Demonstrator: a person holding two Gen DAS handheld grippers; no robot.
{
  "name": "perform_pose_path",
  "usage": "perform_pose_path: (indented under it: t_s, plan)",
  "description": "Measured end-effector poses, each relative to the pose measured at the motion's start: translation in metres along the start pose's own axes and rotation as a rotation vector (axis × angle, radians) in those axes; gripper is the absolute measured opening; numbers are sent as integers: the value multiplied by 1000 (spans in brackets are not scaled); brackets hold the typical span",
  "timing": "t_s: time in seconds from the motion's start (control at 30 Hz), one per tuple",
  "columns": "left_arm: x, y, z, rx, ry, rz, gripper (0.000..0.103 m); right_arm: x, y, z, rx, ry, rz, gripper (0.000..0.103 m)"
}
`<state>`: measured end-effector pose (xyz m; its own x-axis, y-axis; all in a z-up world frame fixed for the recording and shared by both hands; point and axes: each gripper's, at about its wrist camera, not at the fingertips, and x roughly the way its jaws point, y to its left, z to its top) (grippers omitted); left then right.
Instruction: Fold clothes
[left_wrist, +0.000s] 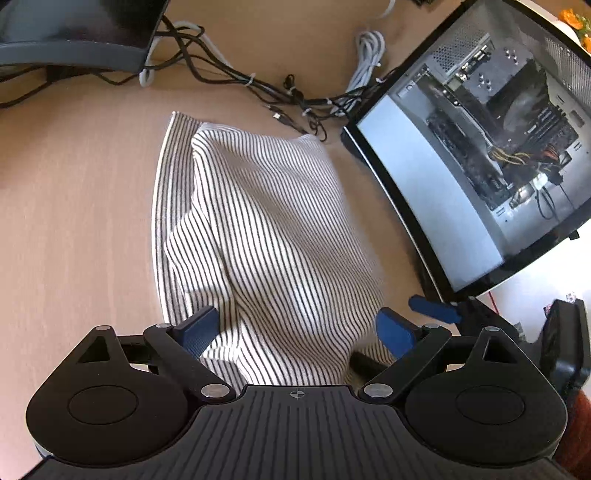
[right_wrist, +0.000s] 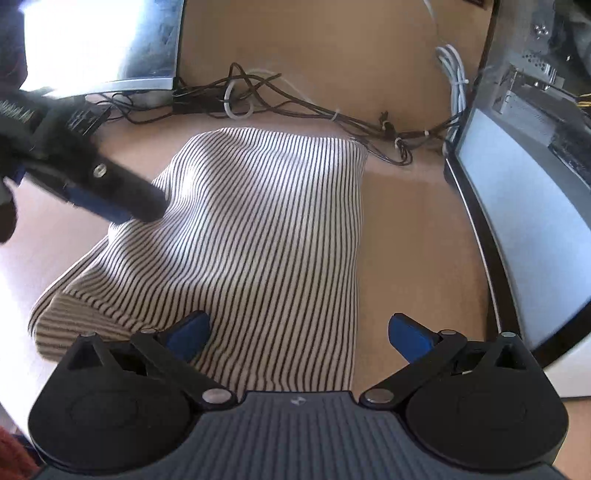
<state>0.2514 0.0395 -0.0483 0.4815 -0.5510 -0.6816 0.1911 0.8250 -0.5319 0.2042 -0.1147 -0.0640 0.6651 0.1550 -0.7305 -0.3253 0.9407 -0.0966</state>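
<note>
Nearest in the left wrist view, the left gripper (left_wrist: 297, 332) stands with its blue fingers (left_wrist: 199, 330) spread wide and released; the striped garment (left_wrist: 258, 229) rises between them but neither pad presses on it. The last two readings of its opening are almost level, so the jaws are simply open. In the right wrist view the right gripper (right_wrist: 299, 334) is likewise released, its blue fingers (right_wrist: 190, 336) wide apart, the left one over the cloth and the right one over bare table (right_wrist: 417, 251).

The garment, white with thin dark stripes, lies folded in a rough rectangle on the light wooden table, its near end by both grippers and its far end towards the cables. A lower layer pokes out along its left side, and the top layer is puffed up and creased.

To the right of the cloth stands an open computer case (left_wrist: 491, 155) with a dark frame, near the garment but apart from it. Beyond the far edge runs a tangle of black cables (left_wrist: 258, 86) and a coil of white cord (left_wrist: 369, 55). At the far left sits a monitor (left_wrist: 74, 33)
</note>
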Motion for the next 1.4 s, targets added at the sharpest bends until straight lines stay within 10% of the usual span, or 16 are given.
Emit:
perform_pose_path:
  t_s: [0.27,0.47,0.6,0.73,0.83,0.9,1.1,1.4]
  plan:
    - [3,-2,-14,167,19,16,98,-19,-5,-11,115,30,-57,103]
    - [-10,27,-18,15,1,28,99,-55,2,-14,71,33,-118,103]
    - [-43,31,-33,-21,-71,41,96,-80,16,-11,-42,-88,-4,103]
    - [-64,19,-50,-7,-98,137,74,-77,38,-13,-170,-117,163,74]
    - [-66,10,-59,4,-90,152,64,-68,57,-18,-296,-109,264,73]
    - [-62,0,-66,12,-85,162,61,-57,65,-24,-382,-102,237,52]
    - [-38,-28,-81,86,-48,127,58,-49,37,4,-257,-174,109,33]
    - [-25,-37,-84,133,2,99,60,-23,24,0,-142,-41,303,47]
